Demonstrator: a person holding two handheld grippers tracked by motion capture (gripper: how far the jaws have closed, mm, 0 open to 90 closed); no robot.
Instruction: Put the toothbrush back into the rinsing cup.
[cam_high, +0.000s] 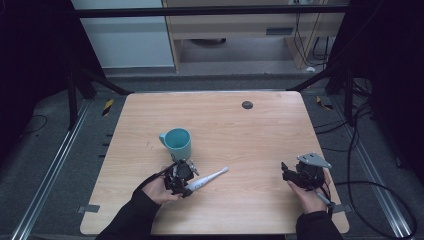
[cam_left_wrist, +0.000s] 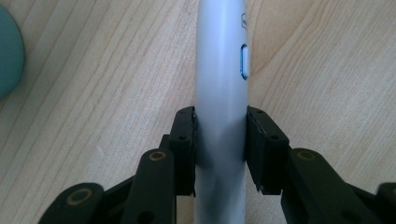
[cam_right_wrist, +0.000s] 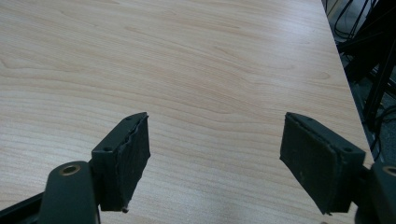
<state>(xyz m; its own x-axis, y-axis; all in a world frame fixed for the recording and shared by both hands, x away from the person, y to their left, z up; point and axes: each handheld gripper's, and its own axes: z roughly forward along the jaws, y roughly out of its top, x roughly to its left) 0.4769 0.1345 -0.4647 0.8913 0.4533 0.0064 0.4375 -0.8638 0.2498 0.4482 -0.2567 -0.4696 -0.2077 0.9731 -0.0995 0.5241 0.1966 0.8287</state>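
Note:
A white electric toothbrush handle (cam_high: 207, 178) lies on the wooden table, its thin end pointing right. My left gripper (cam_high: 181, 181) is shut on its thick end. In the left gripper view both black pads (cam_left_wrist: 187, 144) press the sides of the white handle (cam_left_wrist: 220, 84), which has a blue-ringed button. A teal mug (cam_high: 177, 142) stands just behind the left gripper, and its rim edge (cam_left_wrist: 8, 56) shows at the far left. My right gripper (cam_high: 289, 176) is held at the table's right side, and its jaws (cam_right_wrist: 215, 158) stand wide open over bare wood.
A small dark round cap (cam_high: 247, 105) is set into the table (cam_high: 240, 140) near the back edge. Cables and metal frame legs lie on the floor around the table. The right table edge runs close beside the right gripper.

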